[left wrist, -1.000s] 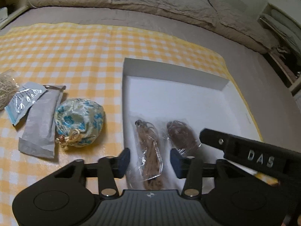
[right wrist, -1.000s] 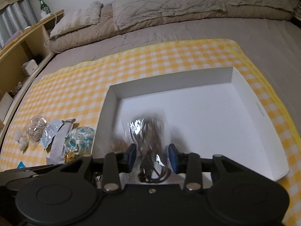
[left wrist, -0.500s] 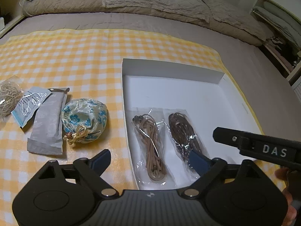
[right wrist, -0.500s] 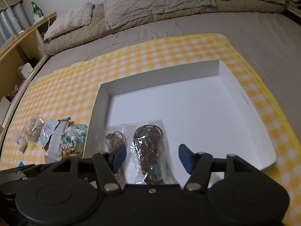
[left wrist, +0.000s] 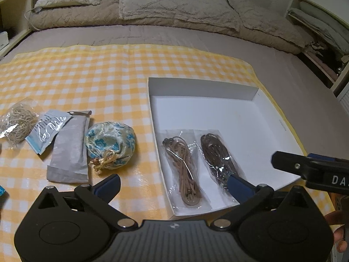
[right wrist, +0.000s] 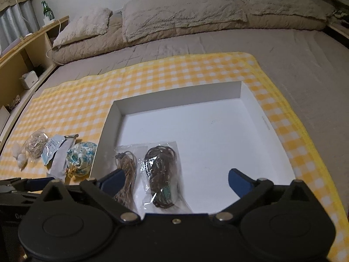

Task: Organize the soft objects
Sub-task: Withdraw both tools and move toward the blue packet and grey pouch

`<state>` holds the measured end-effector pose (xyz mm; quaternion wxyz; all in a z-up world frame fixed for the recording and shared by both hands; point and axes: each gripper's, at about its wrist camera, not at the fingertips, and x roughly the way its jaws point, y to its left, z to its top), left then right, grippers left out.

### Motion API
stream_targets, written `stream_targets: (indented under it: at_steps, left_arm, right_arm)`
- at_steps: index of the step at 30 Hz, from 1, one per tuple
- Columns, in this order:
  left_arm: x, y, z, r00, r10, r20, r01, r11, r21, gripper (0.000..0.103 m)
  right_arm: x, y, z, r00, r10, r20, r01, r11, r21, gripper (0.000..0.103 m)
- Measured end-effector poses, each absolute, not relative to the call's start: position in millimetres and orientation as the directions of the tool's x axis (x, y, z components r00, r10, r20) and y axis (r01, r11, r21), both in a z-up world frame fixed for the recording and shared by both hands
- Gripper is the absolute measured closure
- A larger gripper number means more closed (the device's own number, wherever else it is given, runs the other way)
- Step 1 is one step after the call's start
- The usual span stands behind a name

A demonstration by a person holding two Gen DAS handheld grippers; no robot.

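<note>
Now both bagged cords lie released inside the white box (right wrist: 250,96): tan cord bag (left wrist: 185,170) left, dark cord bag (right wrist: 162,172) right. Left gripper (left wrist: 172,185) and right gripper (right wrist: 176,179) have spread wide, empty, so the floral pouch (left wrist: 110,144) left of the box likely comes next.

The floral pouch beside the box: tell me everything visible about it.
The pouch is a rounded, stuffed drawstring bag of shiny pale fabric with blue flowers, gathered at the near end and tied with a gold cord in a bow. It lies on its side on the yellow checked cloth, left of the white box and apart from it. Its left side lies against a grey sachet. Neither tool touches it.
</note>
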<state>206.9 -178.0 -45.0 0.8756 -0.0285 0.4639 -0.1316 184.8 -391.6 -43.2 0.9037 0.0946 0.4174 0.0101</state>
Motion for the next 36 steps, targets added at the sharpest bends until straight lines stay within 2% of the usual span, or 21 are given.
stream_targets:
  at_steps: [20, 36]
  left_arm:
    - [195.4, -132.0, -24.2, 0.635, -0.216, -0.742, 0.169, 0.976, -0.14, 0.0]
    - [191.1, -43.9, -9.2, 0.706, -0.15, -0.692, 0.055, 0.986, -0.157, 0.0]
  right_arm:
    - [152.4, -401.0, -32.6, 0.688, -0.024, -0.726, 0.119, 0.99, 0.08, 0.0]
    - [175.6, -346.1, -26.2, 0.712, 0.032, -0.701, 0.009, 0.998, 0.055, 0.0]
